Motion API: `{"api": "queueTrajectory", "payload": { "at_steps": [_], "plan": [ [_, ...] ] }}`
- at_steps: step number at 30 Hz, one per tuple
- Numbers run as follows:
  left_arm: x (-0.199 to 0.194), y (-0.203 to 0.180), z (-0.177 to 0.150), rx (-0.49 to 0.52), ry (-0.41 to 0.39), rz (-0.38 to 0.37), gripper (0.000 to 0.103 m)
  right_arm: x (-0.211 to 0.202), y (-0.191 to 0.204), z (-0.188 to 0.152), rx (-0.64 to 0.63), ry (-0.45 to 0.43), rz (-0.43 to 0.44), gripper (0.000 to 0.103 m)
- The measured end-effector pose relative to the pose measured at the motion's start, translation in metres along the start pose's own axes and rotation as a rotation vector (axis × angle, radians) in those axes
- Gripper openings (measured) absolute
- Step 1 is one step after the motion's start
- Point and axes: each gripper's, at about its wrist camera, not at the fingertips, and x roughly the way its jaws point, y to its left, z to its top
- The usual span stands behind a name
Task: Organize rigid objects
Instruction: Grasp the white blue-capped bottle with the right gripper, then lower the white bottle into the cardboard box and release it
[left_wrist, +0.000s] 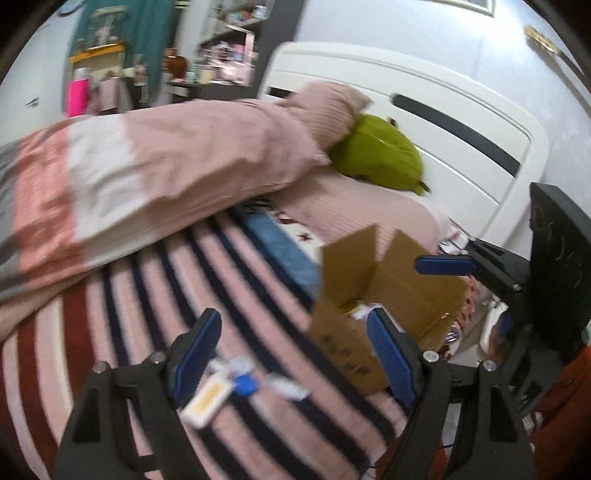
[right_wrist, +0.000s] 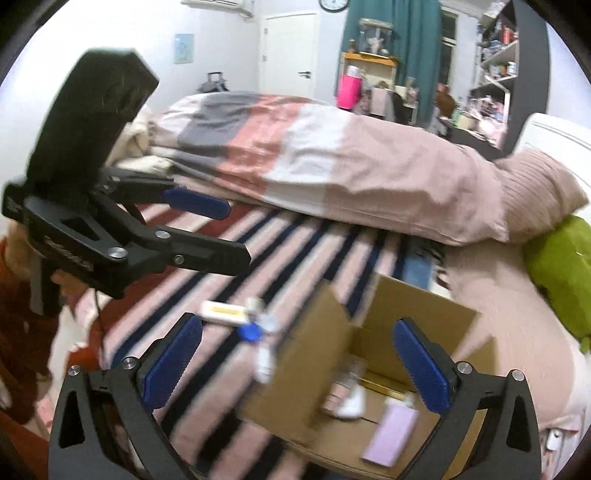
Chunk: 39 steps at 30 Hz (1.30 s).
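Both frames are pretty blurry, so no label or print is readable. On the striped blanket (right_wrist: 295, 236) sits a small white box with a yellow label (right_wrist: 224, 312), a blue cap (right_wrist: 250, 332) and white bits. The left gripper (left_wrist: 291, 354) is spread wide, empty. Right of that, the cardboard box (right_wrist: 413, 314) holds a lilac box (right_wrist: 389, 434); the right gripper (right_wrist: 299, 365) gapes above it.

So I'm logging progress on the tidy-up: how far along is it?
Partly done. The cardboard box already holds a lilac box and a blurred clear item. Nothing is in hand: the left tool and right tool are both open and empty. Still on the striped blanket: a white-and-yellow box, a blue tag and small white pieces.
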Motion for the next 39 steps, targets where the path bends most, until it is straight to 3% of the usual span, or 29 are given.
{"api": "queueTrajectory", "payload": {
  "at_steps": [3, 7, 9, 13, 16, 19, 21, 25, 26, 27, 31, 39],
  "plan": [
    [-0.024, 0.032, -0.022, -0.045, -0.03, 0.065, 0.085, 0.013, 0.034, 0.012, -0.03, 0.0, 0.011, 0.103],
    [-0.046, 0.068, -0.058, -0.102, -0.049, 0.149, 0.085, 0.035, 0.069, 0.016, -0.032, 0.016, 0.092, 0.103],
    [-0.051, 0.081, -0.079, -0.117, -0.055, 0.192, 0.085, 0.051, 0.082, 0.011, -0.016, 0.042, 0.148, 0.102],
    [-0.048, 0.101, -0.121, -0.149, -0.04, 0.24, 0.085, 0.089, 0.091, -0.021, 0.026, 0.13, 0.172, 0.098],
    [-0.037, 0.108, -0.143, -0.172, -0.012, 0.248, 0.085, 0.126, 0.08, -0.048, 0.079, 0.224, 0.113, 0.086],
    [-0.032, 0.108, -0.154, -0.187, -0.004, 0.221, 0.085, 0.157, 0.063, -0.068, 0.09, 0.275, -0.032, 0.078],
    [-0.029, 0.108, -0.159, -0.188, -0.002, 0.212, 0.085, 0.175, 0.054, -0.077, 0.074, 0.311, -0.098, 0.066],
    [-0.021, 0.106, -0.162, -0.203, 0.011, 0.206, 0.085, 0.204, 0.04, -0.09, 0.072, 0.407, -0.171, 0.048],
    [-0.02, 0.106, -0.162, -0.206, 0.014, 0.2, 0.085, 0.205, 0.036, -0.092, 0.084, 0.41, -0.162, 0.038],
    [-0.019, 0.106, -0.161, -0.204, 0.018, 0.199, 0.085, 0.203, 0.034, -0.093, 0.092, 0.4, -0.151, 0.02],
    [-0.016, 0.1, -0.153, -0.188, 0.03, 0.185, 0.085, 0.186, 0.047, -0.085, 0.067, 0.357, -0.101, 0.02],
    [-0.021, 0.063, -0.106, -0.15, -0.009, -0.04, 0.083, 0.11, 0.092, -0.026, -0.022, 0.148, 0.158, 0.02]
  ]
}}
